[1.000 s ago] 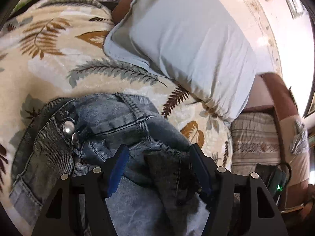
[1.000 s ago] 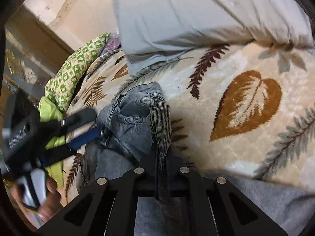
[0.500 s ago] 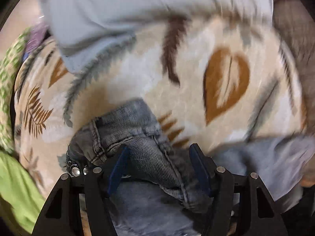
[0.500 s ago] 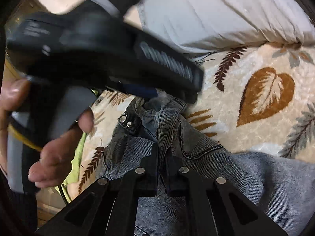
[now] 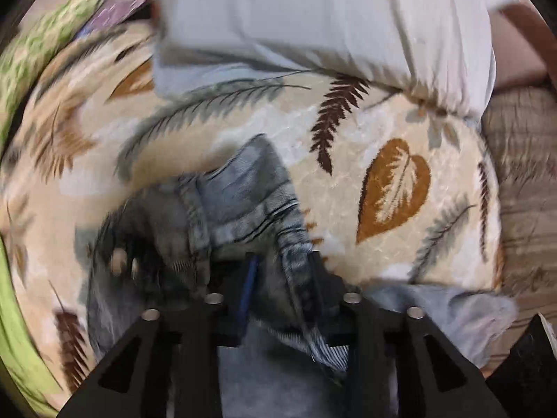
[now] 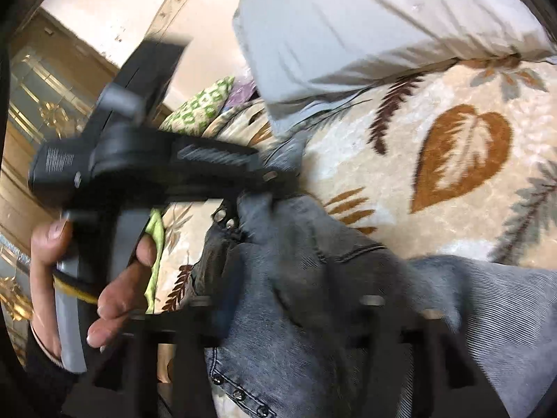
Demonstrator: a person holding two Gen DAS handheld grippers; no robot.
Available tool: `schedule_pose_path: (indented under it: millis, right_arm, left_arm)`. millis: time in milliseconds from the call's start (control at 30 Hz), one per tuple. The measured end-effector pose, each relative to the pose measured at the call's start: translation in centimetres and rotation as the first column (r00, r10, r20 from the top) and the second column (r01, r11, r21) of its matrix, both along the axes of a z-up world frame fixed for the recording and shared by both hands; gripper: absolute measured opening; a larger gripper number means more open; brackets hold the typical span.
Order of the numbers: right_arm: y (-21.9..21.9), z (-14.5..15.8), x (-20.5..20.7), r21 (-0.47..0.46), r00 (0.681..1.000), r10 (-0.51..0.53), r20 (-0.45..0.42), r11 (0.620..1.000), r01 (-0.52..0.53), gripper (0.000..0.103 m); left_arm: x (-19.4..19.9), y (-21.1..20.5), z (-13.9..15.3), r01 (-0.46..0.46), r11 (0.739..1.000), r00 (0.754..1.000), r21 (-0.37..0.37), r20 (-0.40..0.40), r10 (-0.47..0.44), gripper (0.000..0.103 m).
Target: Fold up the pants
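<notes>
A leaf-patterned blanket [image 5: 348, 181] covers the bed. A pale grey pillow [image 5: 313, 17] lies on its far side, with a green patterned cloth [image 6: 198, 108] beside it.

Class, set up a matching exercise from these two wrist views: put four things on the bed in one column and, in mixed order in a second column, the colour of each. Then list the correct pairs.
Column one:
1. jeans
2. pillow
3. heart-shaped leaf on the blanket
4. cloth at the bed's left edge

Column two:
A. orange-brown
B. lime green
C. washed grey-blue denim
D. pale grey-blue

Pairs: 1-C, 2-D, 3-A, 4-B
</notes>
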State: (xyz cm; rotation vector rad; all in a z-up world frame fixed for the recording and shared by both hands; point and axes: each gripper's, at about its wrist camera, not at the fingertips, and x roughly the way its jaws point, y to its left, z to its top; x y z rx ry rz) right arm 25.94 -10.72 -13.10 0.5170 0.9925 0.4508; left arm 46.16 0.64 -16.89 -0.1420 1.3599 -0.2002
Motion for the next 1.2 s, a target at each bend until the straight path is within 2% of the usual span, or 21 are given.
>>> schedule_pose_path:
  millis: [67, 100, 167, 200, 233, 267, 333, 433, 533, 600, 667, 767, 867, 933, 1000, 1067, 1133, 1200]
  right_arm:
    - [-0.8, 1.0, -0.6, -0.001, 1.0, -0.001, 0.02, 1.0, 0.001, 0.055]
    - [-1.1, 1.7, -0.9, -0.018, 0.999, -0.008, 0.035, 1.0, 0.008, 0.059]
    - [-1.5, 2.8, -1.0, -0.081, 0.998, -0.023, 0.053, 0.996, 0.027, 0.059]
    - [-2.1, 3.3, -1.0, -0.098, 0.998, -0.038, 0.053, 0.994, 0.043, 0.059]
    - [-2.7, 3.6, -1.0, -0.101, 0.998, -0.045, 0.046, 0.994, 0.049, 0.059]
    - [-3.3, 4.0, -1.2, -0.107, 0.998, -0.052, 0.04, 0.993, 0.056, 0.059]
    - [-3.8, 4.1, -1.5, -0.135, 0.997, -0.075, 0.018, 0.988, 0.076, 0.059]
    - [-3.6, 4.2, -2.0, -0.119, 0.999, -0.041, 0.009, 0.992, 0.042, 0.058]
    - [-4.6, 4.6, -2.9, -0.118, 0.996, -0.089, 0.009, 0.989, 0.089, 0.059]
    - [-4.3, 4.6, -2.8, -0.096, 0.997, -0.079, 0.003, 0.992, 0.079, 0.059]
    - [-3.9, 4.9, -2.9, -0.114, 0.998, -0.066, 0.01, 0.991, 0.067, 0.059]
    - [-4.8, 5.2, -3.0, -0.108, 0.995, -0.098, 0.008, 0.989, 0.098, 0.06]
    - [-4.2, 5.0, -2.4, -0.119, 0.996, -0.085, -0.014, 0.989, 0.083, 0.06]
    - [-3.8, 5.2, -2.4, -0.132, 0.998, -0.062, -0.004, 0.989, 0.061, 0.059]
    - [-4.5, 5.2, -2.6, -0.137, 0.996, -0.091, 0.007, 0.986, 0.091, 0.064]
    - [-4.9, 4.7, -2.3, -0.12, 0.993, -0.115, -0.017, 0.986, 0.112, 0.064]
    - [-4.0, 4.4, -2.1, -0.112, 0.998, -0.062, -0.029, 0.992, 0.059, 0.064]
    - [-3.9, 4.6, -2.5, -0.115, 0.998, -0.064, -0.011, 0.991, 0.062, 0.064]
  left_arm:
    - [-1.1, 0.6, 1.3, -0.017, 0.999, 0.999, -0.038, 0.034, 0.018, 0.044]
    - [-2.0, 0.6, 2.3, -0.041, 0.998, 0.997, -0.046, 0.065, 0.044, 0.051]
    - [-3.5, 0.4, 3.8, -0.048, 0.999, 0.993, -0.024, 0.109, 0.05, 0.053]
    - [-4.7, 0.7, 5.1, -0.046, 0.999, 0.987, -0.008, 0.152, 0.047, 0.055]
    - [-5.3, 0.7, 5.6, -0.058, 0.998, 0.983, -0.006, 0.173, 0.058, 0.061]
    - [-5.9, 0.7, 5.8, -0.071, 0.997, 0.981, -0.003, 0.183, 0.071, 0.062]
    - [-6.4, 0.2, 5.7, -0.063, 0.998, 0.983, -0.006, 0.174, 0.063, 0.06]
    - [-6.8, 0.5, 6.2, -0.073, 0.997, 0.982, 0.003, 0.173, 0.071, 0.06]
    - [-6.9, 0.7, 7.2, -0.091, 0.996, 0.983, -0.018, 0.157, 0.093, 0.06]
    - [-6.8, 0.0, 7.6, -0.054, 0.998, 0.987, 0.007, 0.151, 0.053, 0.06]
    - [-7.4, -0.6, 8.4, -0.02, 0.998, 0.983, 0.056, 0.184, 0.01, 0.061]
    - [-8.3, -0.6, 8.9, -0.031, 0.996, 0.977, 0.086, 0.213, 0.012, 0.062]
    - [-9.0, -1.3, 9.0, -0.016, 0.998, 0.976, 0.068, 0.217, 0.001, 0.061]
    - [-9.4, -1.4, 9.3, -0.008, 0.996, 0.972, 0.093, 0.234, -0.014, 0.061]
    - [-9.7, -1.1, 9.5, -0.023, 0.996, 0.969, 0.081, 0.246, 0.002, 0.062]
    - [-9.6, -1.4, 9.2, -0.002, 0.997, 0.972, 0.071, 0.233, -0.014, 0.062]
    - [-9.6, -1.7, 9.1, 0.013, 0.997, 0.973, 0.077, 0.227, -0.03, 0.061]
    - [-9.2, -1.4, 9.2, 0.016, 0.997, 0.974, 0.07, 0.223, -0.031, 0.061]
